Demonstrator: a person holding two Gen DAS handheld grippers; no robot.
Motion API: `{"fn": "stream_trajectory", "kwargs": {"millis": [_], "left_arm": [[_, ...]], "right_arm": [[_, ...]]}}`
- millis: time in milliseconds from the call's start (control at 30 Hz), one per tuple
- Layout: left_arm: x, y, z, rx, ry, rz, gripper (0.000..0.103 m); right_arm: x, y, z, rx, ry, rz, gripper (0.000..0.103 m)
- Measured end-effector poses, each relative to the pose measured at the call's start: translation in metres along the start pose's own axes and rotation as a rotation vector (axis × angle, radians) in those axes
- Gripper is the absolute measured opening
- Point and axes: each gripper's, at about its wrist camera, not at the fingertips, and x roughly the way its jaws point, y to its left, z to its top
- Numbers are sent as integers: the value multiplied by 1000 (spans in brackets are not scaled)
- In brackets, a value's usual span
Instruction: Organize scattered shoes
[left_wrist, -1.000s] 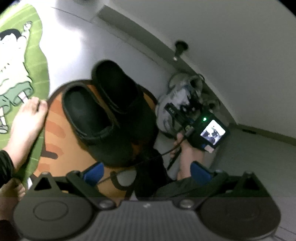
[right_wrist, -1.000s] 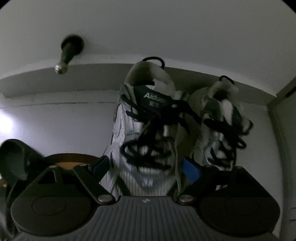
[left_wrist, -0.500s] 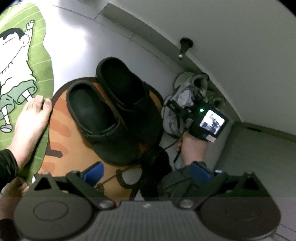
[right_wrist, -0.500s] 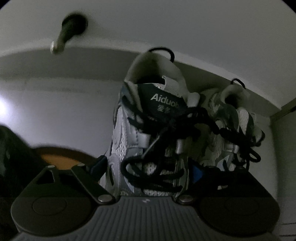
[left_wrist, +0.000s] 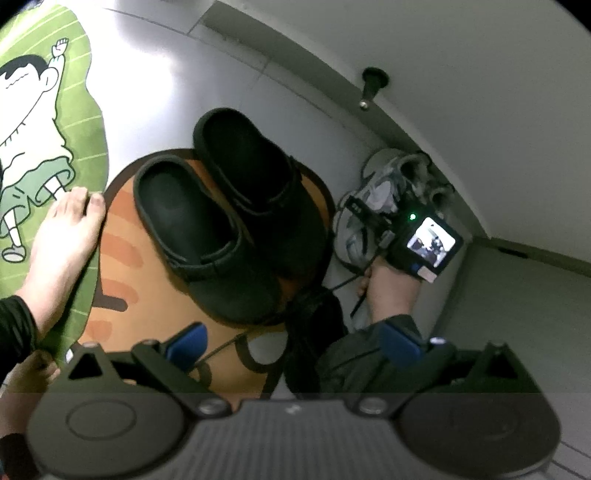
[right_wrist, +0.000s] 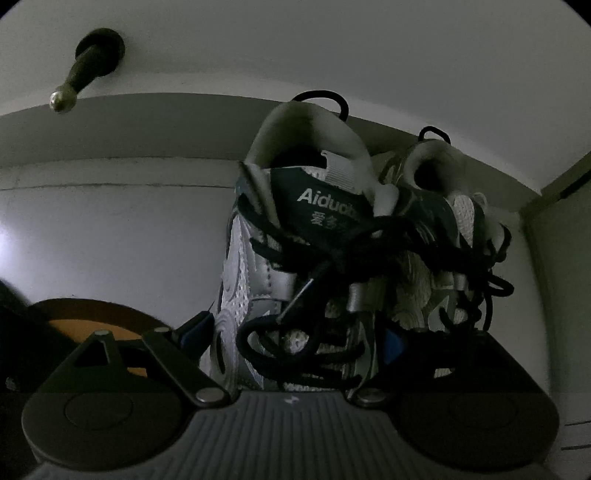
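Two black clogs (left_wrist: 229, 214) sit side by side on an orange mat (left_wrist: 122, 258), left of the sneakers; a doorstop (right_wrist: 85, 74) juts from the far wall. Right tongs (right_wrist: 295, 336) spread wide, straddling the near sneaker (right_wrist: 280, 266) w/ black laces (contact unclear); its mate (right_wrist: 447, 236) lies just right. Left tongs (left_wrist: 291, 343) spread, empty.

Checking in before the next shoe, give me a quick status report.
Right tongs wide, straddling the near sneaker, grip unconfirmed. Left tongs open, empty, above the black clogs on the orange mat. Second sneaker crowds the right side.
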Motion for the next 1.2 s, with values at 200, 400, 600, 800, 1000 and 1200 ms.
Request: {"fn": "stream_trajectory", "kwargs": {"millis": [200, 400, 600, 800, 1000, 1200], "left_arm": [[-8, -3, 3, 42, -34, -5, 101], [-8, 2, 7, 43, -34, 2, 101], [-6, 3, 5, 47, -25, -2, 101], [-2, 2, 1, 50, -8, 4, 101], [-1, 1, -2, 48, 4, -7, 101], [-3, -5, -5, 55, -2, -18, 101]], "right_arm": [[3, -5, 0, -35, 15, 3, 91], [10, -21, -6, -41, 30, -67, 90], [22, -59, -3, 0, 87, -141, 90], [28, -77, 5, -5, 102, -131, 91], [43, -73, 17, 42, 166, -133, 93], [10, -63, 34, 21, 30, -143, 99]]}}
